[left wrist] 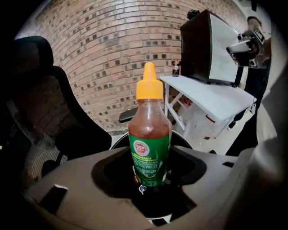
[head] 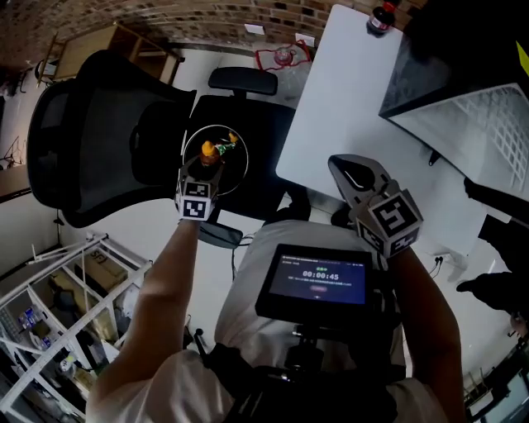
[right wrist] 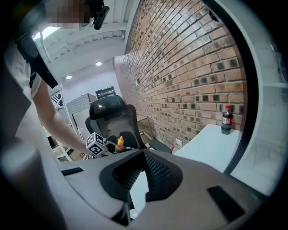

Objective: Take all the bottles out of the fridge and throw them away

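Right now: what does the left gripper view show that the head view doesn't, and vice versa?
Left gripper view only: the left gripper with its jaws closed on the base of the sauce bottle, and the print on its green label.
Head view only: the chest-mounted screen, the white shelving at lower left, the left marker cube.
Both: the sauce bottle, the black chair, the white table with the cola bottle, the right gripper.

Bottle point(left wrist: 150, 143) over bin point(head: 245, 154); chair point(head: 91, 140) left of table point(head: 347, 107)
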`<action>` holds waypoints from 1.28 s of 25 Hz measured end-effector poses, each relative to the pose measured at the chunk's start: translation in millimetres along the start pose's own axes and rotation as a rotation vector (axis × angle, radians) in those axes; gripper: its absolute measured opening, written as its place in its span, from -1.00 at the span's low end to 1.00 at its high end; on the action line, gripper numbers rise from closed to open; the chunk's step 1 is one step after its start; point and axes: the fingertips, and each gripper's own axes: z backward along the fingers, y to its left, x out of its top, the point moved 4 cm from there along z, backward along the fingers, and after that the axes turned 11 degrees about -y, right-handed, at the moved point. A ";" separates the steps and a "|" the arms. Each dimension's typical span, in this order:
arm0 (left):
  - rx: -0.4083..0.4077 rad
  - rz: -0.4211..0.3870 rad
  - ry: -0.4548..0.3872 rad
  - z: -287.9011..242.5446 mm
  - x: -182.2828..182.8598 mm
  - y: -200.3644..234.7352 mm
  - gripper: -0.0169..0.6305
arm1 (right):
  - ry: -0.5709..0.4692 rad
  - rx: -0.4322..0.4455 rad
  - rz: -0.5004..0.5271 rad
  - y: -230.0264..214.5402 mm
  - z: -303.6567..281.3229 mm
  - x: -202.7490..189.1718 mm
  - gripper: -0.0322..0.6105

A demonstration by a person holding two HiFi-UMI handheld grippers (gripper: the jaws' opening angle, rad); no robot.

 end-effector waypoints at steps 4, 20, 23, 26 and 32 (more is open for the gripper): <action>-0.080 -0.075 0.088 -22.6 -25.0 0.8 -0.12 | 0.011 -0.027 -0.005 2.7 -3.6 -0.5 -0.88; -0.408 -0.231 0.626 -89.4 -114.5 -22.4 -0.11 | 0.119 -0.135 -0.046 9.5 8.8 -19.1 -0.88; -0.430 -0.200 0.685 -91.6 -124.8 -29.5 -0.09 | 0.098 -0.141 -0.031 8.5 9.4 -18.9 -0.88; -0.421 -0.121 0.726 -89.6 -127.6 -27.4 -0.06 | 0.095 -0.142 -0.032 7.1 9.7 -20.9 -0.88; -0.398 -0.014 0.670 -89.3 -119.7 -28.3 -0.02 | 0.110 -0.130 -0.056 2.7 11.5 -27.8 -0.88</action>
